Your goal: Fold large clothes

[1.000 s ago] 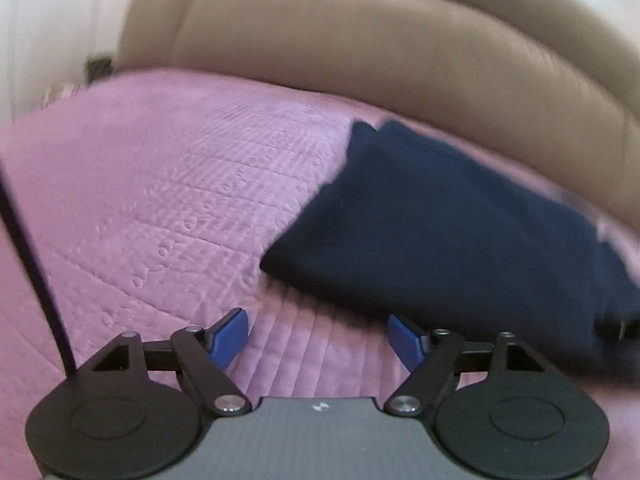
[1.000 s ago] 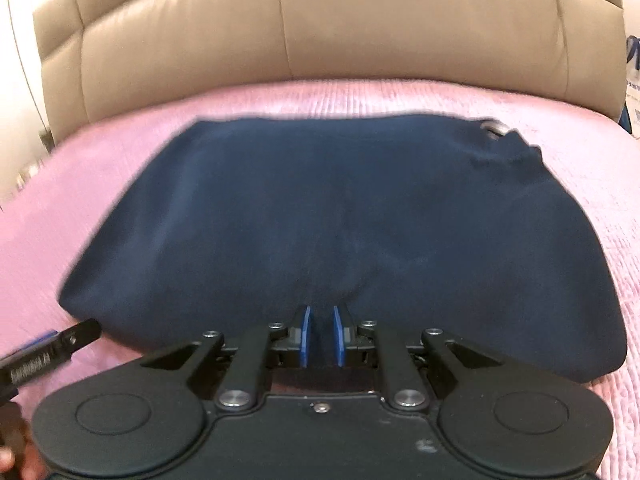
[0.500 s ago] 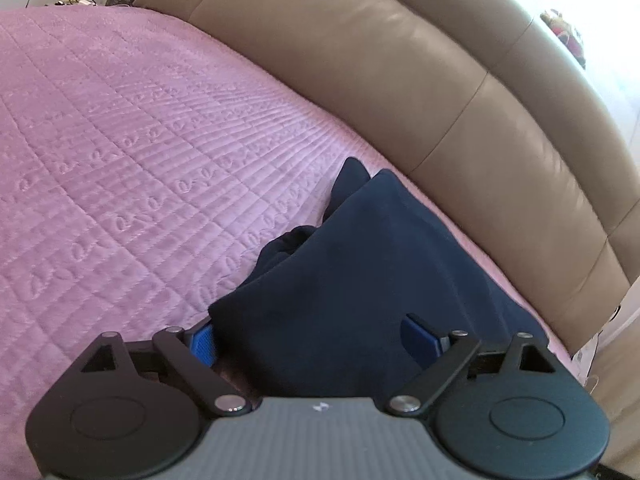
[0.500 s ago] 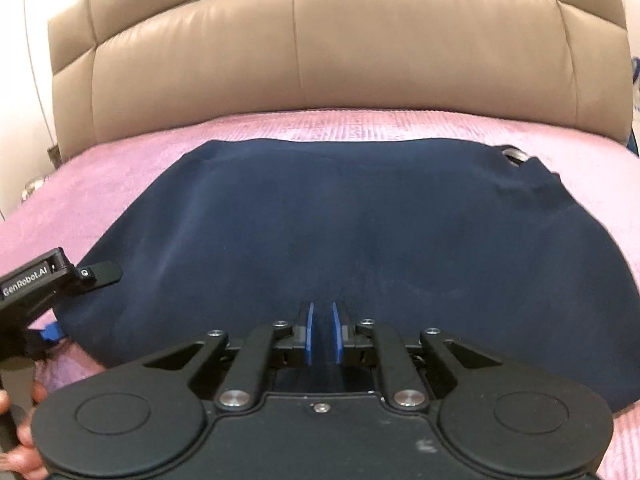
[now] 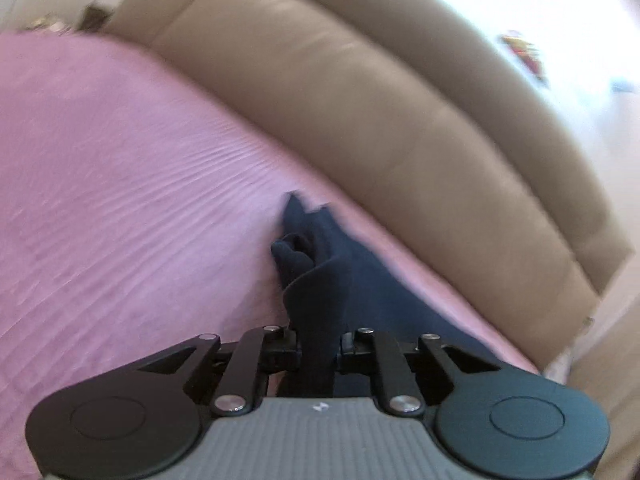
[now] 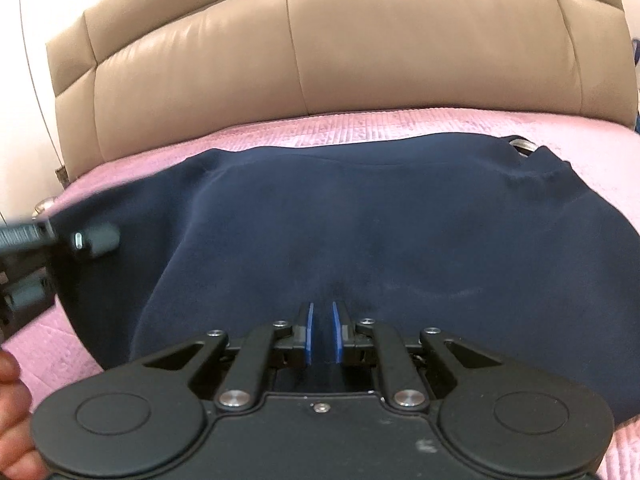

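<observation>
Pinching a bunched fold of soft navy garment (image 5: 320, 280) with the left tool (image 5: 319, 350), its jaws having just been closing. Clamping the smooth near hem at six o'clock with the right tool (image 6: 322, 334), above a ribbed pink bedspread (image 5: 120, 184).

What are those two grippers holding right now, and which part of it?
Both hold the navy garment. The left gripper, whose jaws have just been closing, pinches its left end; the right gripper grips the near edge at the middle.

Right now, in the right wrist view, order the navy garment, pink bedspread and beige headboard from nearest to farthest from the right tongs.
1. Navy garment, clamped in the right tongs.
2. Pink bedspread, just behind the garment.
3. Beige headboard, at the back.
</observation>
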